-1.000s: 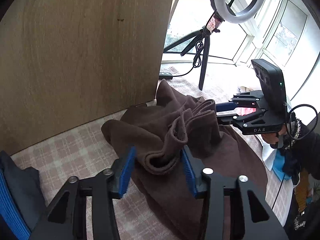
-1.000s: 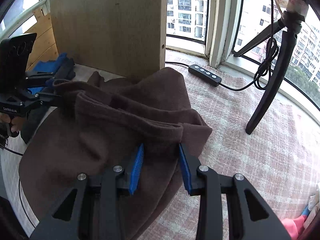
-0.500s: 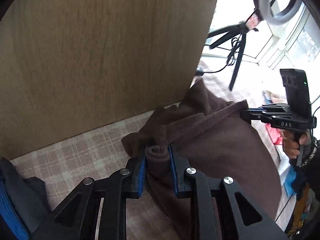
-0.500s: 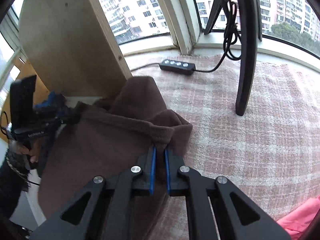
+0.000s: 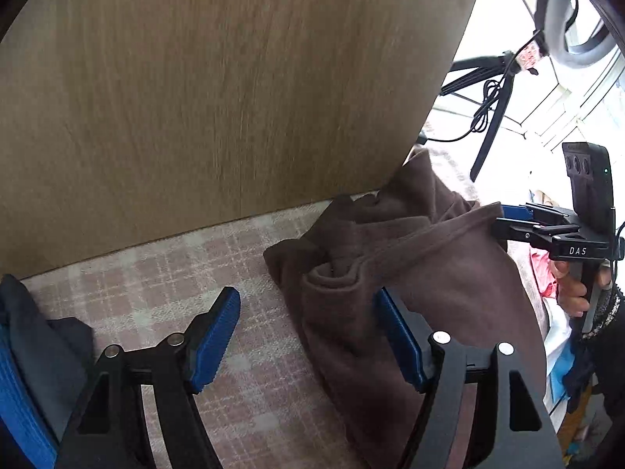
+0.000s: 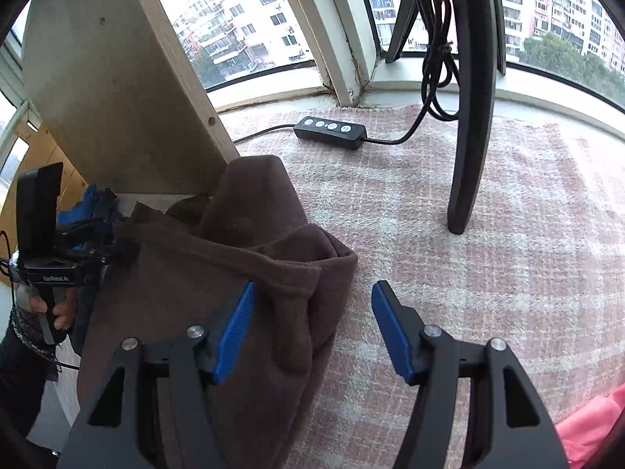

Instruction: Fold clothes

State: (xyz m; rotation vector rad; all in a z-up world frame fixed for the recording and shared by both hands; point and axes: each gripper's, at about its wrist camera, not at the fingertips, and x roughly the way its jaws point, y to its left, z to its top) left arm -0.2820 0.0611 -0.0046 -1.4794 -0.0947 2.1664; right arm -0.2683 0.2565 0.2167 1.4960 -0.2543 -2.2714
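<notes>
Both grippers are seen spread wide, with nothing pinched between the blue pads. In the left wrist view the left gripper (image 5: pixel 308 336) is held over the pink checked cloth (image 5: pixel 164 273), and the rolled hem of the brown garment (image 5: pixel 410 273) lies just inside its right-hand pad, at about 1 o'clock from the gap. At 9 o'clock a dark garment with a blue edge (image 5: pixel 35 351) is seen, a thing shown only as a small blue heap in the other view. A wooden panel (image 5: pixel 218 90) fills the field from 10 to 12 o'clock. At 3 o'clock the right gripper (image 5: pixel 511 217) is seen from the side, held by a hand (image 5: pixel 574 289), its tips touching the garment's edge; the spread of its fingers cannot be told from there.

In the right wrist view the right gripper (image 6: pixel 312 328) is shown released, the brown garment (image 6: pixel 218 293) draped against its left pad and bunched from 9 to 11 o'clock. Shown only here are a black switch box (image 6: pixel 330 133) on its cord at 12 o'clock and a black tripod leg (image 6: pixel 468 117) at 1 o'clock. The left gripper (image 6: pixel 117 248) is seen at 9 o'clock against the garment's far edge.
</notes>
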